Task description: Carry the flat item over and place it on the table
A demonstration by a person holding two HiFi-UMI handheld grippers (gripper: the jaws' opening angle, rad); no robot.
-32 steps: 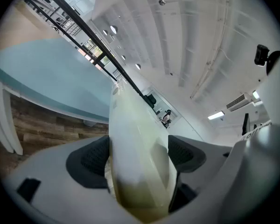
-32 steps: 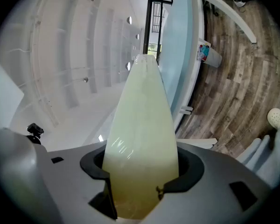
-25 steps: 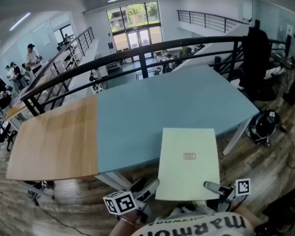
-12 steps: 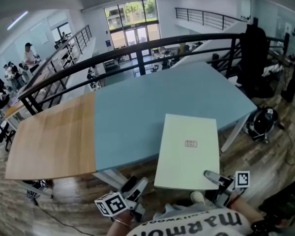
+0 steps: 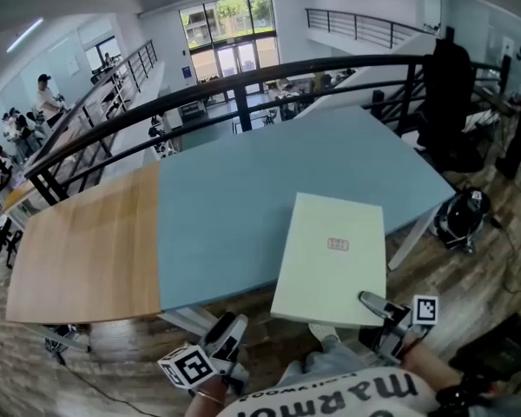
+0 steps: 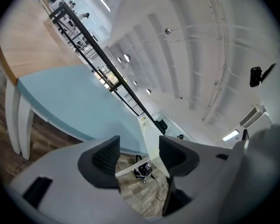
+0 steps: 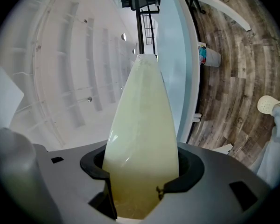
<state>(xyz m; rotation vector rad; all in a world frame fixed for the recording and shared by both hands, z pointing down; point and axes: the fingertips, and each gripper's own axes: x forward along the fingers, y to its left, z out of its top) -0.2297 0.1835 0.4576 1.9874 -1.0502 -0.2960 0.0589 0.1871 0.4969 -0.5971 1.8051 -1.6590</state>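
Wood grain on the left half of the counter (image 5: 78, 250), pale blue on the right half, bare apart from the item. Low at the left, the left gripper (image 5: 228, 330), now clear of the flat item and drawn back toward the person's body. A second ago, at the item's near left corner. Jaws closing on nothing, with only floor and the item's thin edge in sight beyond them.

Right of centre, the flat item (image 5: 330, 259): a pale green rectangular board with a small red label, farther forward than a moment ago. Far end above the blue surface, near end out past the counter's front edge, over the plank floor (image 5: 495, 259). Contact between far end and surface not discernible.

Far right, the right gripper (image 5: 372, 305), clamped on the item's near right corner and alone in carrying it.

Judged meaning for the task: carry nearly done, support down to one corner, so some sag or twist likely at the free left side. Not yet done: getting the board fully onto the counter and letting go.
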